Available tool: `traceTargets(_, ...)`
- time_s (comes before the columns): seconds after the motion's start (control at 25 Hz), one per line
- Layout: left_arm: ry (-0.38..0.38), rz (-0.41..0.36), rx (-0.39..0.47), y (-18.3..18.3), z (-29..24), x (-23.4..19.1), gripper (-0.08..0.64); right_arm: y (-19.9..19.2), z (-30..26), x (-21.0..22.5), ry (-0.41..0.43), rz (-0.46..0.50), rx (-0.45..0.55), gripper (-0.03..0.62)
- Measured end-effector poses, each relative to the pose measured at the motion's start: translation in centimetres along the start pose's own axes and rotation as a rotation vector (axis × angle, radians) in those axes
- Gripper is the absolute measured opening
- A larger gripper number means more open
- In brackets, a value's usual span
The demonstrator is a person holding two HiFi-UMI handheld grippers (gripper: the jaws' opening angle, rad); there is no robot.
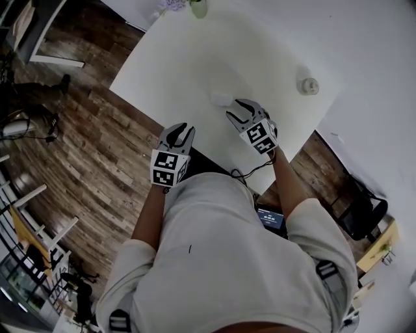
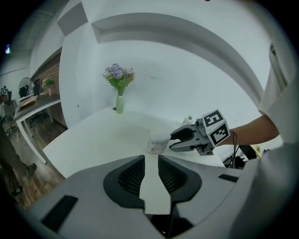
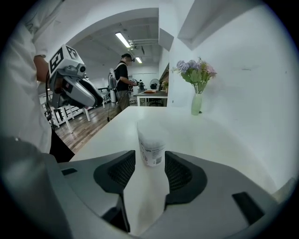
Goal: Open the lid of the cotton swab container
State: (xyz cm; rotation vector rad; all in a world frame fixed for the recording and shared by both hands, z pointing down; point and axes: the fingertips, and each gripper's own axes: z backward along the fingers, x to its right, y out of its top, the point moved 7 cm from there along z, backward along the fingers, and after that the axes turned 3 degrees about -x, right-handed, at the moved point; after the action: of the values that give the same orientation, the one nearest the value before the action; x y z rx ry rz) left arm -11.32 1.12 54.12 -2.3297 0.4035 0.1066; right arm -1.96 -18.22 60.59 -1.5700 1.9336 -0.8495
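Note:
The cotton swab container is a small white tub with a lid and a printed label, standing upright on the white table. My right gripper hovers just short of it, open. In the right gripper view the container stands right ahead of the parted jaws, not between the pads. My left gripper hangs over the table's near edge, left of the container, its jaws a little apart on nothing. In the left gripper view the container and right gripper lie ahead.
A green vase of flowers stands at the table's far edge, also in the right gripper view. A small round bottle sits at the table's right. Wooden floor surrounds the table. A person stands far off in the room.

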Motion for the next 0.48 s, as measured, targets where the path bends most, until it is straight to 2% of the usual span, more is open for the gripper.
traceTargets(0.2,0.041,0.038,0.005,-0.9,1.2,-0.6,0.100,0.5,-1.6,0.8,0.056,0.100,-0.024,0.230)
traceTargets(0.48,0.094,0.088,0.003,-2.3,2.7,-1.3,0.101,1.0,-4.6,1.5,0.105,0.124,-0.033,0.252)
